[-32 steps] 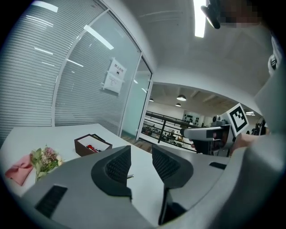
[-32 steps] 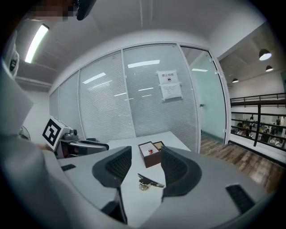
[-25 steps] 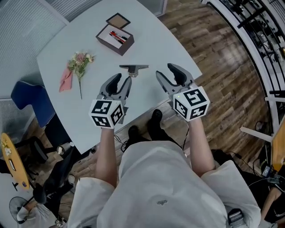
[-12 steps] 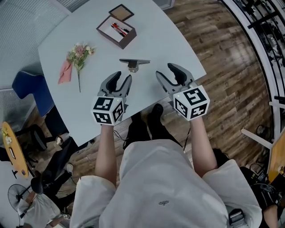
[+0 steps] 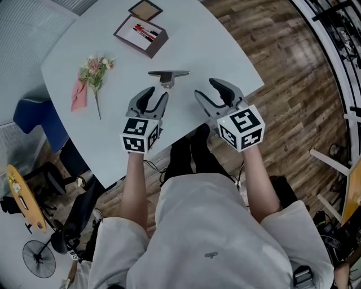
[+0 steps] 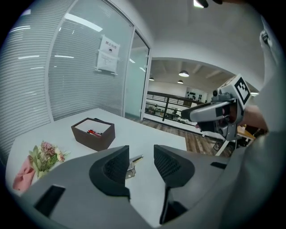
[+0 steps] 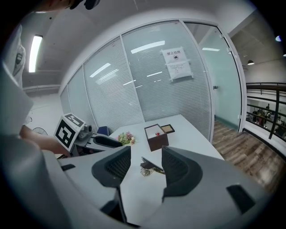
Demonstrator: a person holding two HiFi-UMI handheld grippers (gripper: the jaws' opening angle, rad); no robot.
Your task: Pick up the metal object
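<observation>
The metal object (image 5: 168,76), a flat grey bar on a small silver base, lies on the pale table (image 5: 197,45) just ahead of both grippers. It also shows between the jaws as the metal object (image 6: 133,162) in the left gripper view and the metal object (image 7: 149,167) in the right gripper view. My left gripper (image 5: 153,98) hovers above the near table edge, open, nothing between its jaws. My right gripper (image 5: 212,92) is level with it, to the right, open and empty too.
A dark brown box (image 5: 140,35) with pens and a small framed square (image 5: 145,9) sit at the far side. A pink flower bunch (image 5: 89,72) lies left. A blue chair (image 5: 34,121) stands left of the table; wooden floor (image 5: 293,79) lies right.
Both grippers have stayed side by side near the table's front edge. The head view has shifted, so the table and its objects sit slightly higher and further left in the picture.
</observation>
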